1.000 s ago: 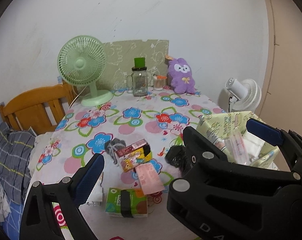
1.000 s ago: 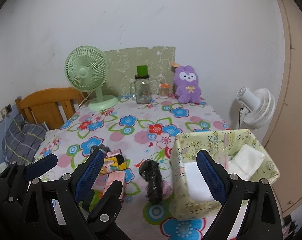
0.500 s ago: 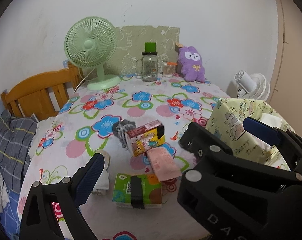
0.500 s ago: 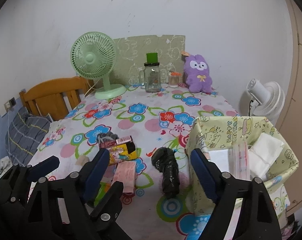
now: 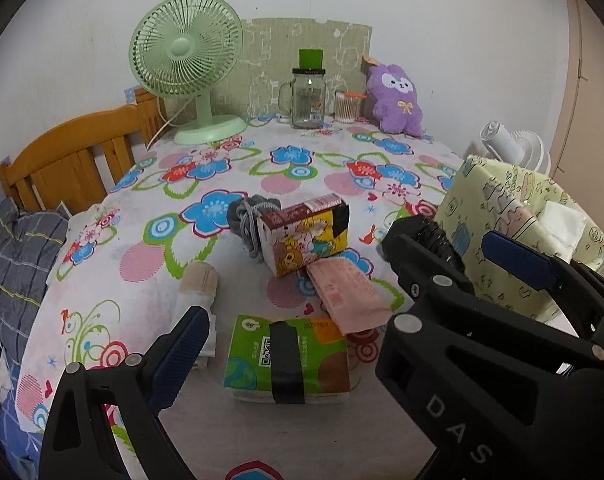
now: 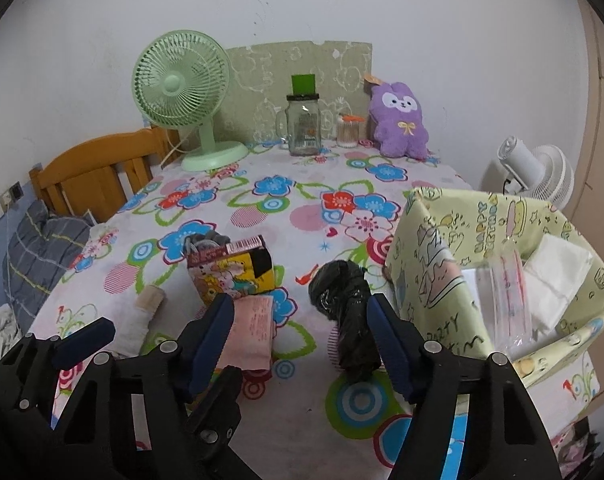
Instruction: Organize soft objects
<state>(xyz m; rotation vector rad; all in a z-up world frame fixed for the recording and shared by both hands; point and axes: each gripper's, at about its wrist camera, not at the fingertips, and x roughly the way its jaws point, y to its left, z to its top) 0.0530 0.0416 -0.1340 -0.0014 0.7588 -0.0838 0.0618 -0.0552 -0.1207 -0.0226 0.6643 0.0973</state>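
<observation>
Since both tools are spread wide with nothing between their pads, we record the left gripper [image 5: 342, 304] and the right gripper [image 6: 302, 340] as released and empty. The soft items lie clustered on the near half of the floral table [image 5: 238, 168], within reach: a green tissue pack [image 5: 288, 360] nearest the left tool, a pink packet [image 5: 348, 294] resting partly on its far corner and touching a cartoon-printed tissue box [image 5: 306, 240], a grey knotted cloth [image 5: 246, 216] just behind that box, and a pale rolled cloth [image 5: 196, 284] to the left. A black crumpled bag [image 6: 346, 304] lies between the right tool's fingers in its view, just beside the yellow-green storage box [image 6: 434, 280]. We judge the box stands open at the table's right edge to serve as the collection point; white folded tissues [image 6: 558, 276] and a clear packet [image 6: 506, 292] already sit inside. In our judgement the right tool is lined up on the bag for the next pick. The bag looks slippery and may deform under the pads.
</observation>
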